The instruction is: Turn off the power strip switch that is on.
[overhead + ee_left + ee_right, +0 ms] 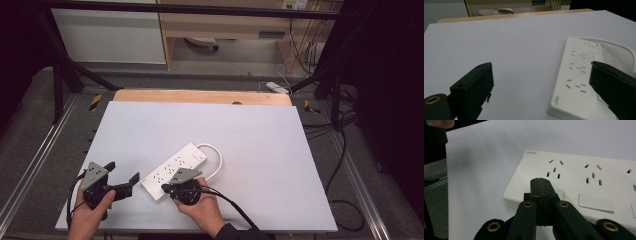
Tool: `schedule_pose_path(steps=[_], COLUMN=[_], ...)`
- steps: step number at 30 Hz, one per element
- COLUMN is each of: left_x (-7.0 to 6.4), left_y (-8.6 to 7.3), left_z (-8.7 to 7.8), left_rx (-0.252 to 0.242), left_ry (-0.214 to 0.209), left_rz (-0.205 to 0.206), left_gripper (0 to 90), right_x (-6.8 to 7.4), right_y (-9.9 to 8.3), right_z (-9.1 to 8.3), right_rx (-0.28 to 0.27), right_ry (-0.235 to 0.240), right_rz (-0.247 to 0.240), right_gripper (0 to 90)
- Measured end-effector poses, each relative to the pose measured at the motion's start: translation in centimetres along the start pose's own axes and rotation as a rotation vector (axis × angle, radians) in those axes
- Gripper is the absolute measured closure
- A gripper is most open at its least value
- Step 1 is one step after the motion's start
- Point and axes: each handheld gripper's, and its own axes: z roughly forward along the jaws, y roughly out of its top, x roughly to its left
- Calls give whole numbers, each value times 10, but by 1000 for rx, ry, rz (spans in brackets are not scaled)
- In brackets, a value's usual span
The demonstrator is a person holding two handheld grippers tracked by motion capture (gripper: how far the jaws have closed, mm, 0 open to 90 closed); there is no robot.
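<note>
The right gripper has its two black jaws pressed flat together with nothing between them, their joined tip lying over the near long edge of a white power strip, just short of the end pair of sockets beside the small printed brand mark; whether the tip touches the strip's face I cannot tell. From above, that right gripper sits at the strip's lower long side, its grey three-cornered plate overlapping the white power strip, with the person's right hand wrapped around its body and a black cable trailing off toward the bottom edge. The left gripper stands just off the strip's near end, its jaws spread wide and holding nothing, the left hand gripping it from below. In its own view the left gripper shows one jaw out over bare table to the side of the strip and the other rising in front of the strip's far long side, covering part of its sockets. The power strip lies flat and slantwise on the white tabletop, toward its front, its switch with a red dot at the end away from the grippers, where a white cord loops out and curls back beside it.
</note>
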Motion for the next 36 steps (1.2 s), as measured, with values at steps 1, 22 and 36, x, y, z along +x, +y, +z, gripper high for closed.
schedule_pose_path(steps=[1, 22, 36], left_x=[0, 0, 0], left_y=[0, 0, 0], left_z=[0, 0, 0], left_rx=[1, 2, 3], left_ry=[0, -1, -2], left_rz=[-2, -3, -2], left_gripper=[54, 55, 55], right_x=[0, 1, 3], right_y=[0, 3, 3], right_z=[0, 5, 7], right_rx=[-2, -26, -22], right_ry=[2, 7, 8], right_rz=[5, 0, -23], right_gripper=[900, 900, 900])
